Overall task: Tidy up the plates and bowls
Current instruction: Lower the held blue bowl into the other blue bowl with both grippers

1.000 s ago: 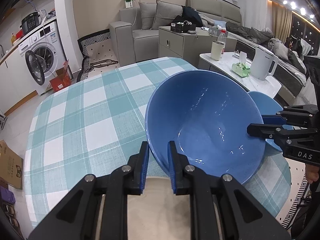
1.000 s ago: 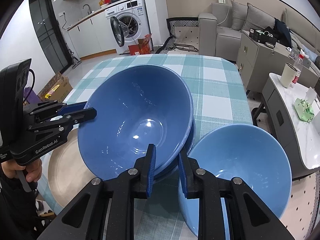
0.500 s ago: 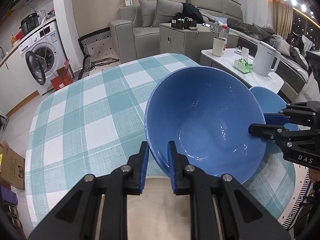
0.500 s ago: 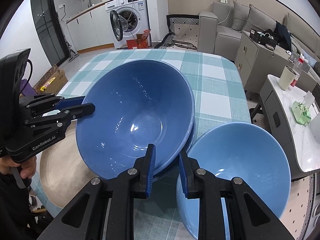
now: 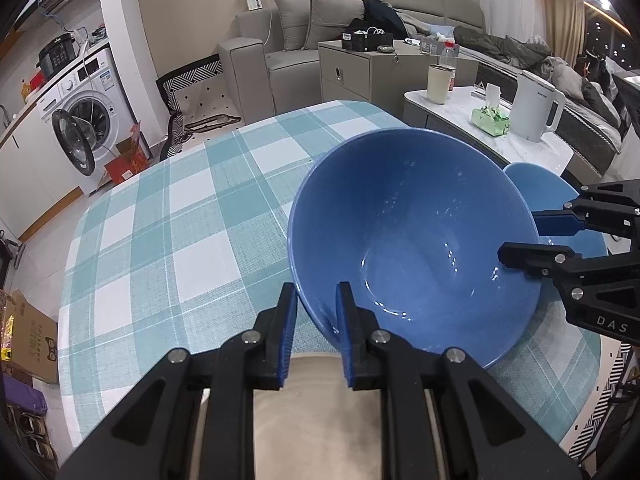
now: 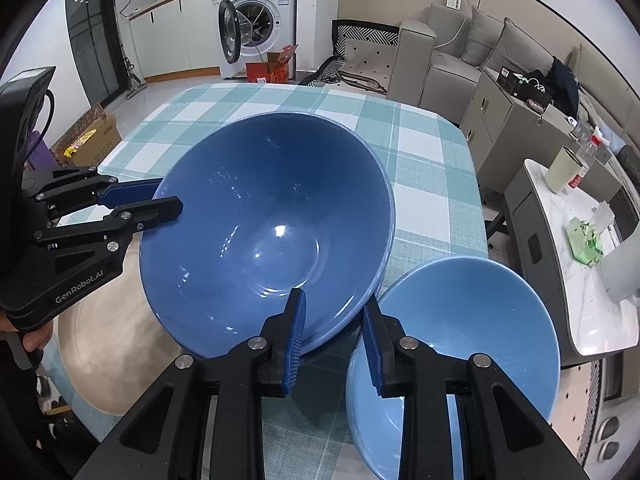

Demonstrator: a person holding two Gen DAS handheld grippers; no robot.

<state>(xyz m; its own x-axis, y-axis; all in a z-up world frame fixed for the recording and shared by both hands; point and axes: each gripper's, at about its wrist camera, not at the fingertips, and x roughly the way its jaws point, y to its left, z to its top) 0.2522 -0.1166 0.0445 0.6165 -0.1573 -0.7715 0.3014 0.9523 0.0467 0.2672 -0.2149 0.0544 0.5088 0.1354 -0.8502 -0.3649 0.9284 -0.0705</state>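
Note:
A large dark blue bowl (image 5: 412, 232) hangs tilted over the checked tablecloth (image 5: 168, 240), held by its rim. My left gripper (image 5: 316, 320) is shut on the near rim; in the right wrist view it (image 6: 168, 198) clamps the bowl's (image 6: 256, 232) left edge. My right gripper (image 6: 334, 324) straddles the opposite rim with its jaws opening, and a gap shows at the outer pad; in the left wrist view it (image 5: 520, 236) comes in from the right. A light blue bowl (image 6: 460, 340) sits just right of the dark one. A beige plate (image 6: 100, 340) lies below the left gripper.
The table's right edge runs close behind the light blue bowl (image 5: 536, 184). Beyond it stands a white side table (image 5: 460, 120) with a kettle (image 5: 536, 108), a cup and a tissue box. A sofa and a washing machine (image 5: 84, 120) stand farther back. A hand grips the left handle (image 6: 36, 340).
The right gripper's jaws have spread apart around the dark bowl's rim. The left gripper keeps its hold, and the bowl has barely shifted.

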